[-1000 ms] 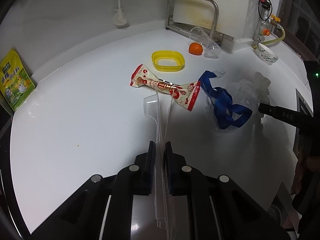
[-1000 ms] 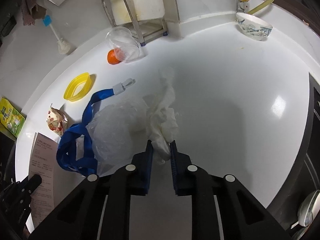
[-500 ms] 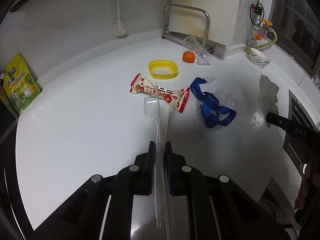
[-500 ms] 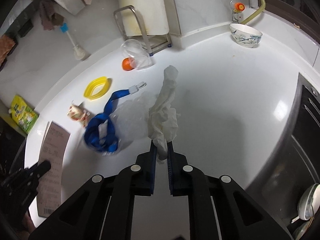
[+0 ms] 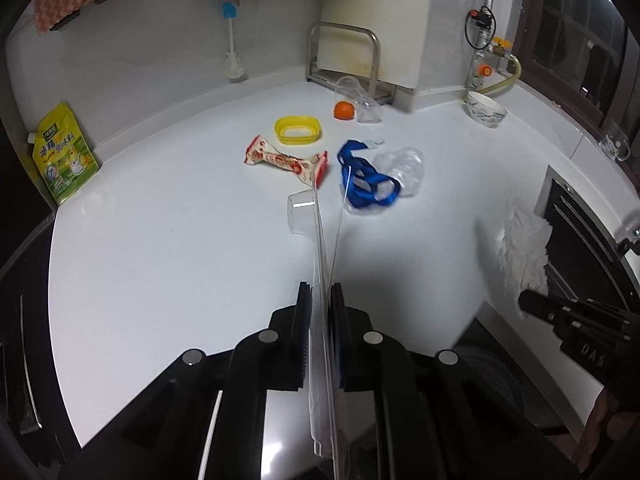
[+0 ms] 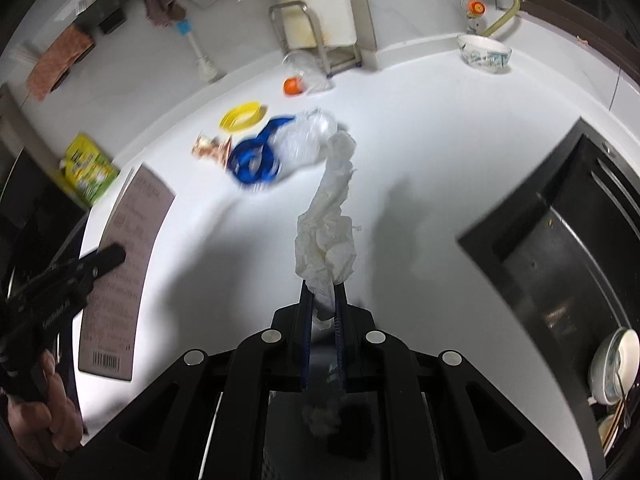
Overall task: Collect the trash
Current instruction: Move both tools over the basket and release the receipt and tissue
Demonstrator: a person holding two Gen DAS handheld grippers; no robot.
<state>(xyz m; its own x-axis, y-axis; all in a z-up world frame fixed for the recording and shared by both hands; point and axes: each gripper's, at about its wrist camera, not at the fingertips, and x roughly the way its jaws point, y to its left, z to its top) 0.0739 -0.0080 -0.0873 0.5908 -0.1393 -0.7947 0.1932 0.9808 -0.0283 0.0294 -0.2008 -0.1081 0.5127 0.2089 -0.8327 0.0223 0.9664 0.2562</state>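
Note:
My left gripper (image 5: pixel 320 292) is shut on a thin receipt seen edge-on (image 5: pixel 325 240); from the right wrist view the receipt (image 6: pixel 120 264) shows its printed face and barcode. My right gripper (image 6: pixel 323 292) is shut on a crumpled white paper towel (image 6: pixel 326 224) and holds it in the air above the counter's front edge; it also shows at the right of the left wrist view (image 5: pixel 522 240). On the white counter (image 5: pixel 180 220) lie a red snack wrapper (image 5: pixel 286 158), a blue lanyard (image 5: pixel 366 176) and crumpled clear plastic (image 5: pixel 404 164).
A yellow lid (image 5: pixel 298 130), an orange (image 5: pixel 344 110), a tipped clear cup (image 5: pixel 358 94), a small clear cup (image 5: pixel 302 212), a bowl (image 5: pixel 486 108) and a green pouch (image 5: pixel 64 156) sit on the counter. A metal rack (image 5: pixel 344 56) stands at the back. A dark sink (image 6: pixel 560 240) lies right.
Both grippers have risen and pulled back from the counter. The right gripper has lifted the paper towel clear of the counter and carried it toward the front edge.

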